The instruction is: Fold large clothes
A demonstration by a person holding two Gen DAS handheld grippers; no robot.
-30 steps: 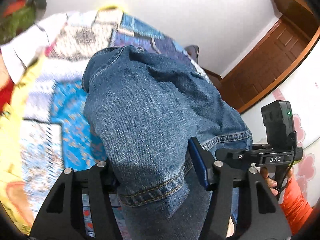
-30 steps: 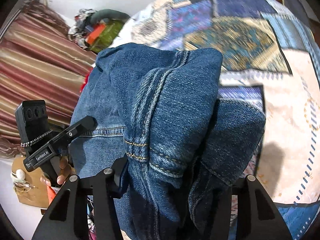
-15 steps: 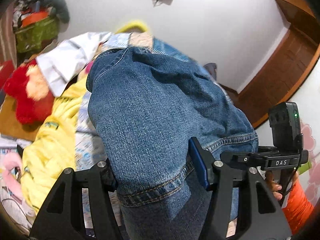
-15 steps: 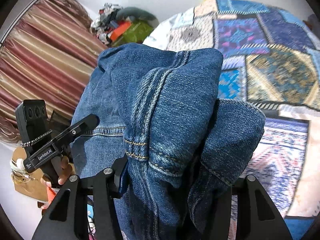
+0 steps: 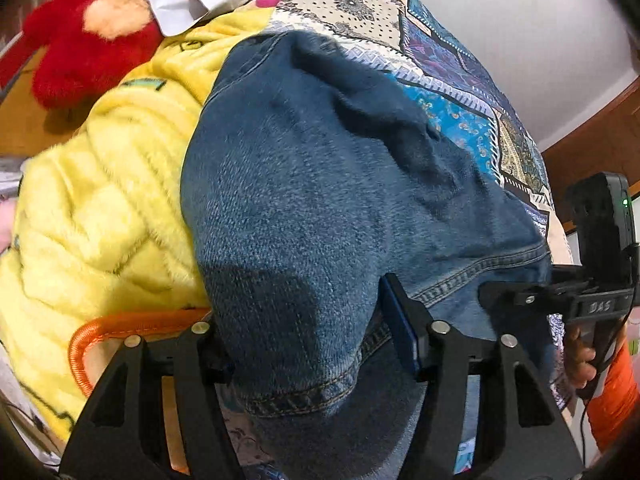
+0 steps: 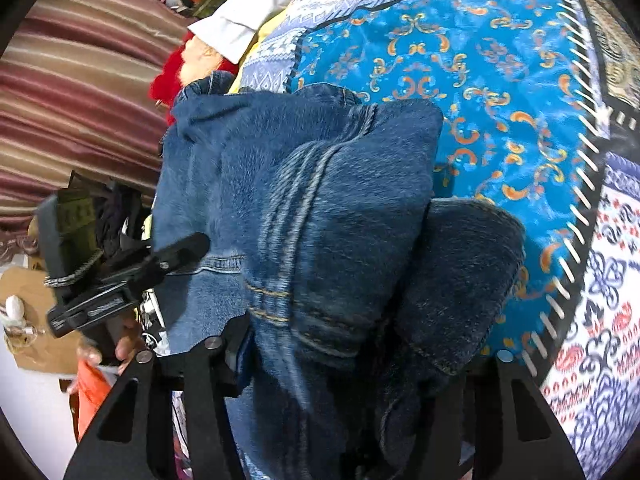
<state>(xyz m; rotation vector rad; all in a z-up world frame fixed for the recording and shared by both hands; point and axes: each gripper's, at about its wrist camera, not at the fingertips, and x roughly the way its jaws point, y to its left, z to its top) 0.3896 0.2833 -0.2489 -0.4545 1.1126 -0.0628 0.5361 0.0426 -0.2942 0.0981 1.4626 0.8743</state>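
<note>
Left wrist: hand-held gripper [image 5: 316,344] tilted down, jaws opening around jeans [image 5: 320,200].

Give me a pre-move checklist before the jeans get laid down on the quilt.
1. Left gripper has jeans between its fingers, jaws opening: ok.
2. Right gripper has denim between its fingers, jaws opening: ok.
3. Patchwork quilt ahead of the right gripper is bare: ok.
4. Yellow blanket lies close beside the denim: not ok.
5. Denim hangs flat, unbunched: not ok, thick folds in both views.
6. Whether the jeans already touch the quilt: cannot tell.
</note>
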